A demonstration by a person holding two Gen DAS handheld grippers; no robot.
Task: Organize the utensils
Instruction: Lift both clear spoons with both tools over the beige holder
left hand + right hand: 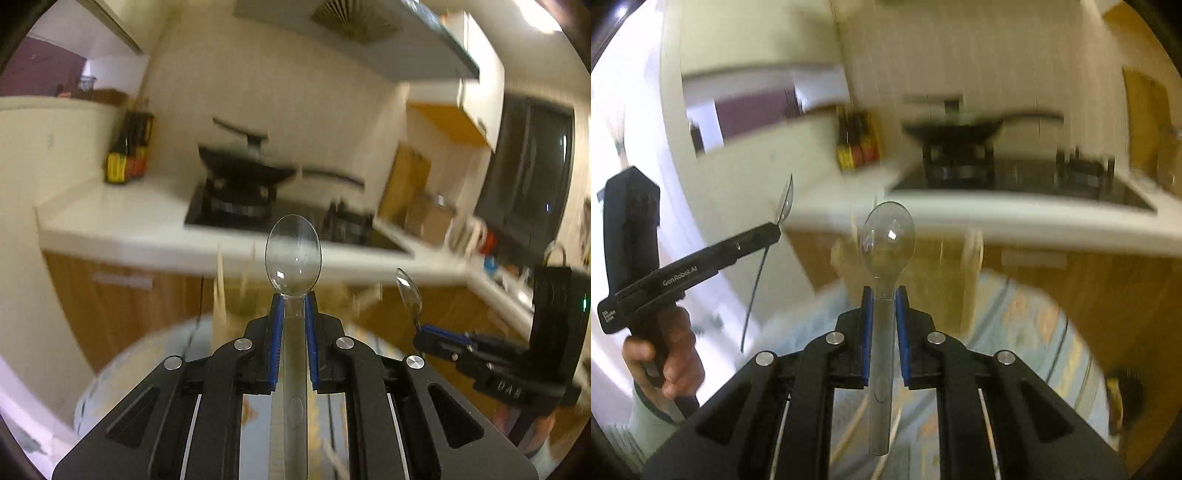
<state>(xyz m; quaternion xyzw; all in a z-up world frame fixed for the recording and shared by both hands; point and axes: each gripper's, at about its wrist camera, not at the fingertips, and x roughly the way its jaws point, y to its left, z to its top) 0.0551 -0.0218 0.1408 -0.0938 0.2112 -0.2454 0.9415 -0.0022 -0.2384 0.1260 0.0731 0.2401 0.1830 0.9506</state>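
We held clear spoon in each gripper: left gripper (pixel 294 297) pinched left spoon (pixel 293 251), right gripper (pixel 884 291) pinched right spoon (pixel 887 240). Carrying step, we thought; next we needed spot to drop them.

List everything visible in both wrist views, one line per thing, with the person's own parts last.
clear plastic spoon: 2, transparent, one gripped by its handle in each tongs, bowl pointing forward; the right one likewise
wok: 1, black, on the left burner of the stove
stove: 1, black, set into the white counter
bottles: a few, dark with yellow and red labels, on the counter's left end; blurred
cabinets: wooden brown, under the counter
range hood: 1, pale, above the stove
left tongs: 1, black with blue pads, shut on a spoon
right tongs: 1, black with blue pads, shut on a spoon
hand: 1, holding the left tongs' handle
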